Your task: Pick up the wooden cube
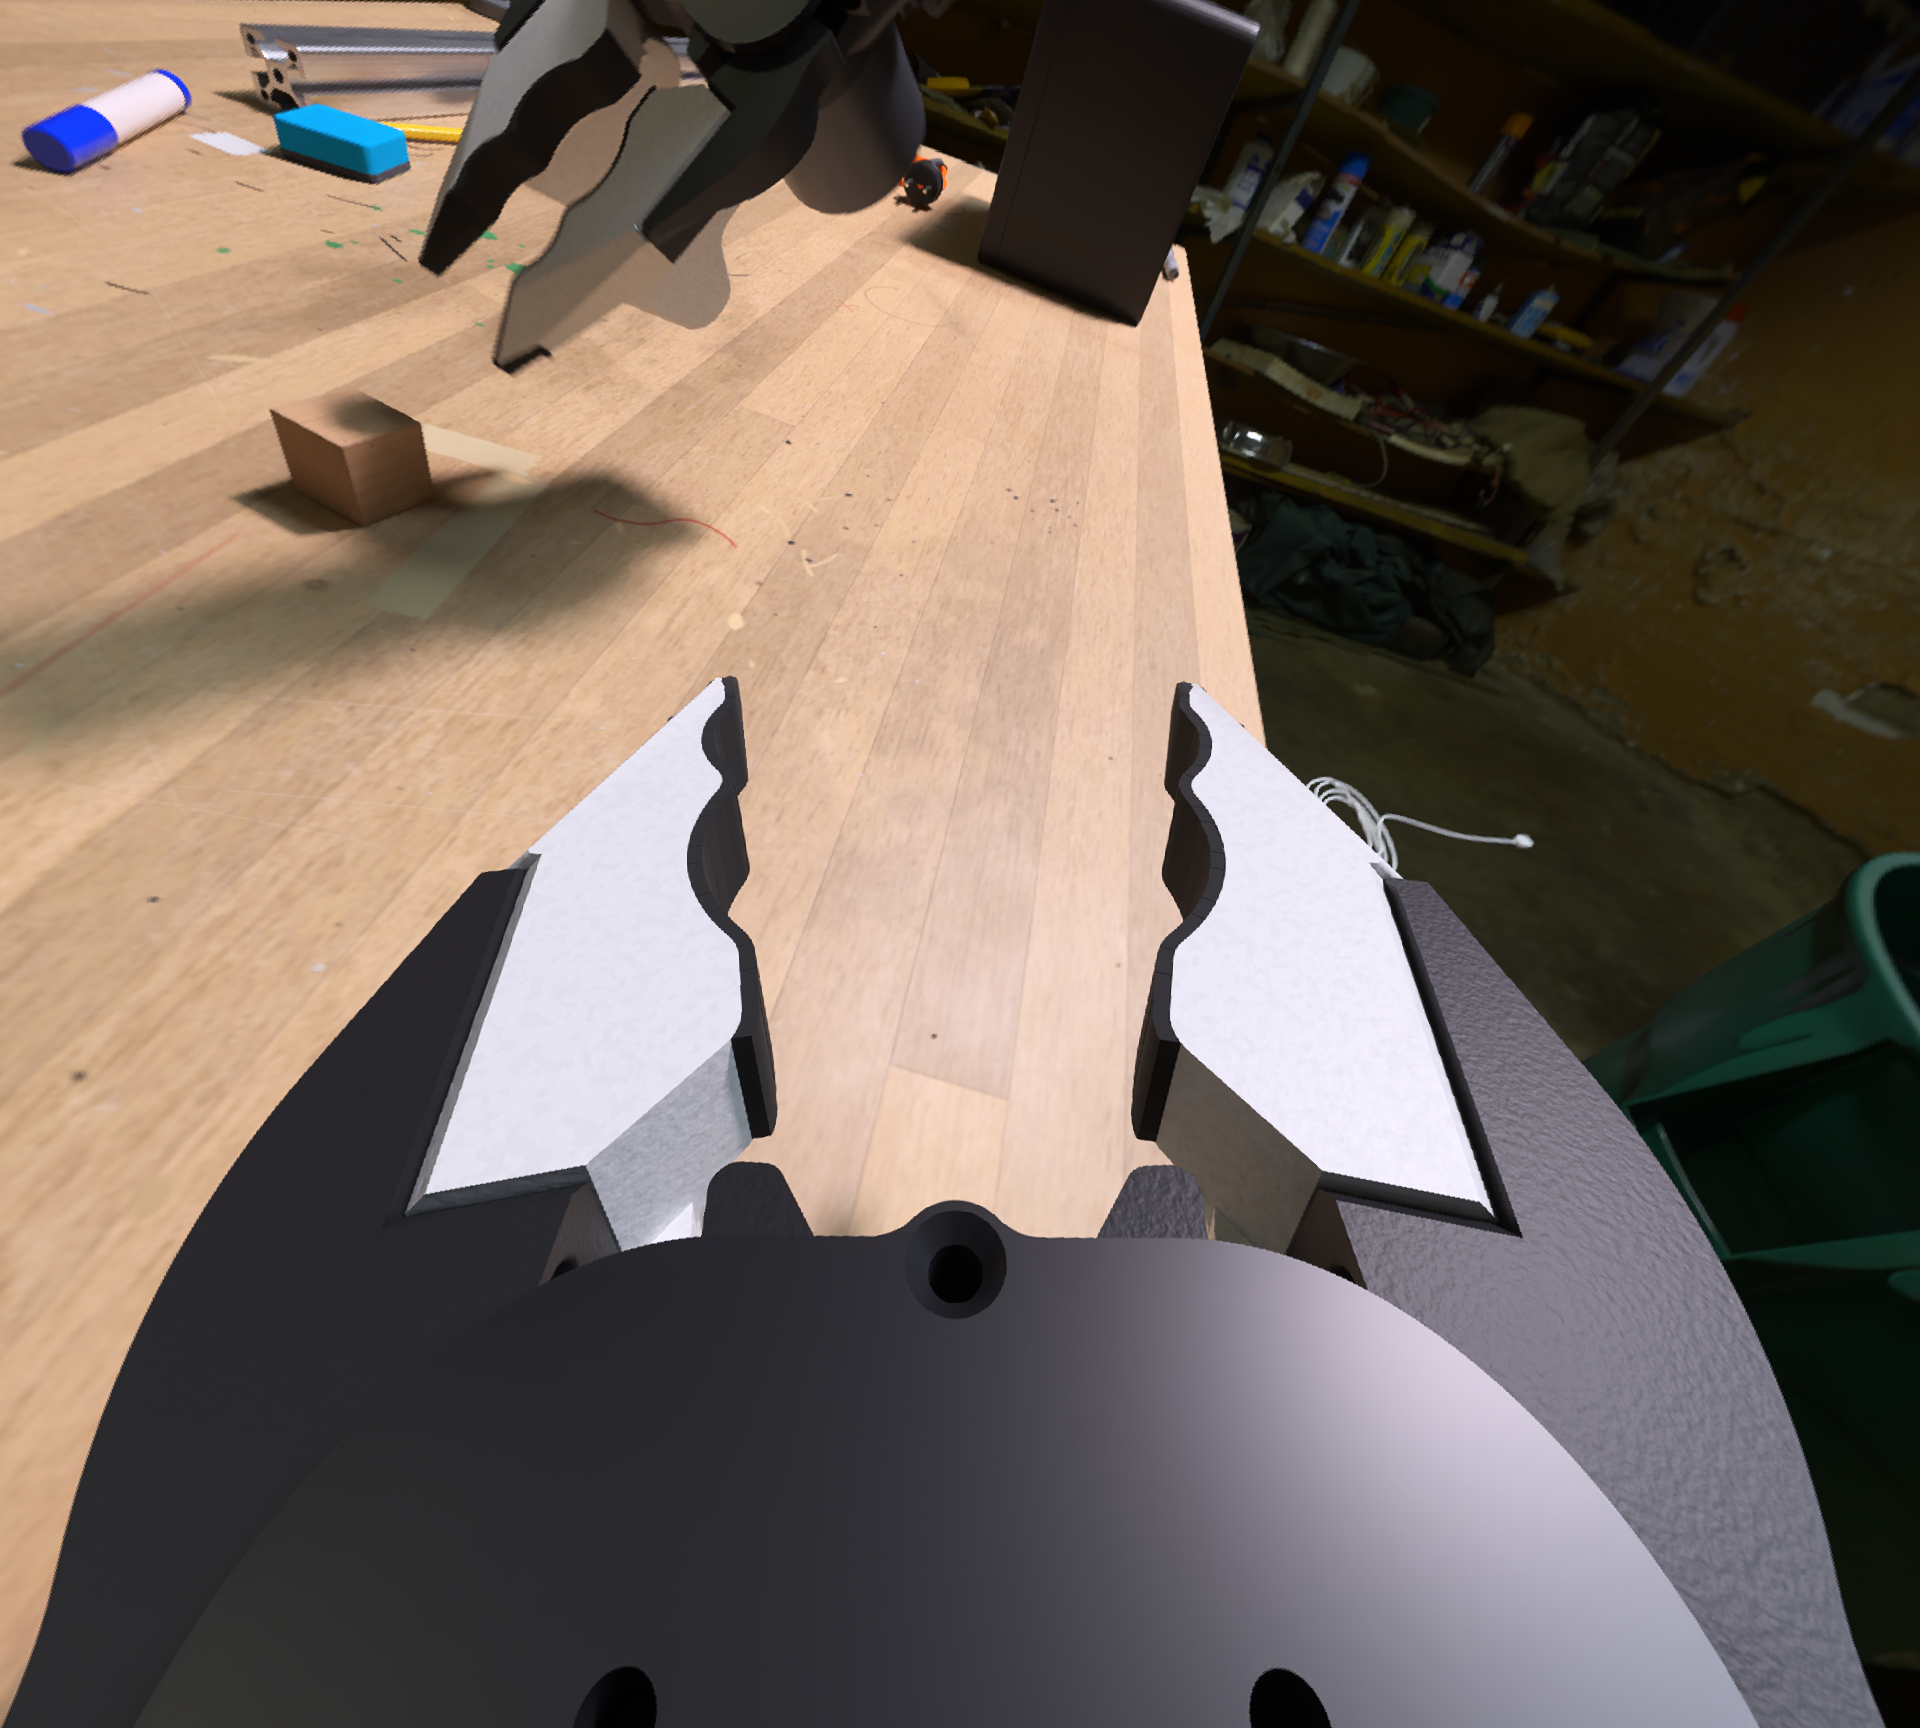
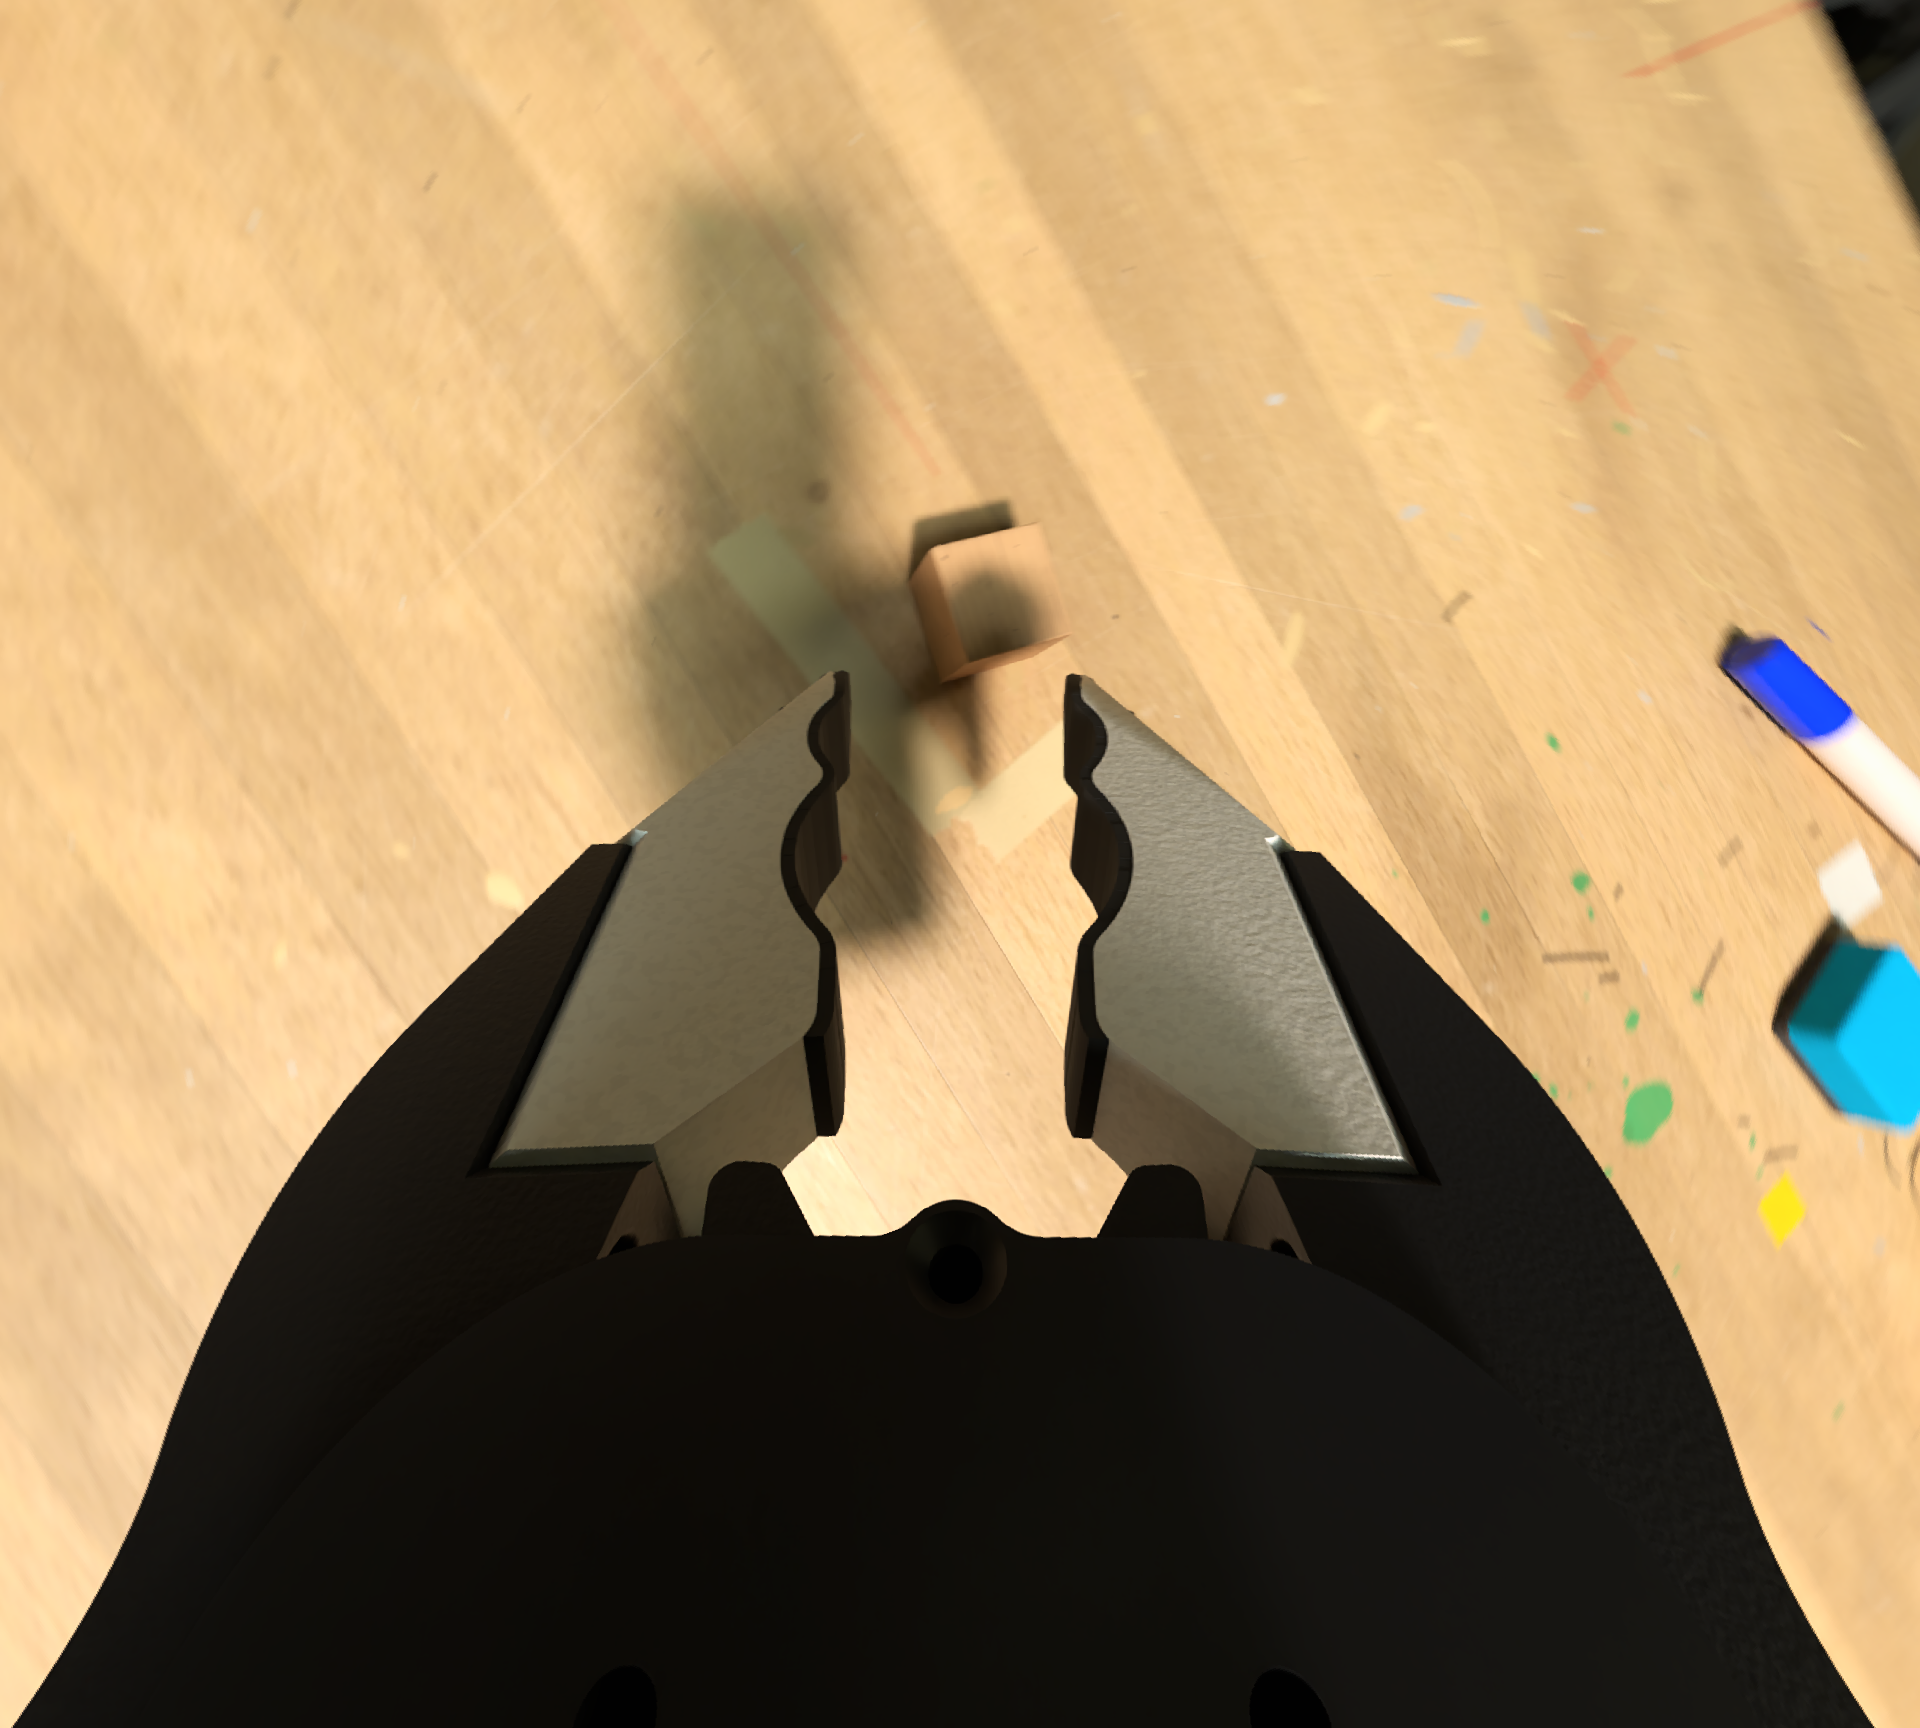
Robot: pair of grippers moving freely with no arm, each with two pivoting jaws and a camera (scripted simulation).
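Observation:
The wooden cube is small and light brown and sits on the wooden workbench. In the left wrist view it lies far left of my left gripper, which is open and empty over the bench near its right edge. My right gripper hangs above and just behind the cube, pointing down, jaws apart. In the right wrist view the cube lies just beyond the open, empty right gripper, under its shadow.
A blue-capped marker, a cyan eraser and an aluminium rail lie at the bench's far left. A dark box stands at the far right edge. Shelves and a green bin lie beyond.

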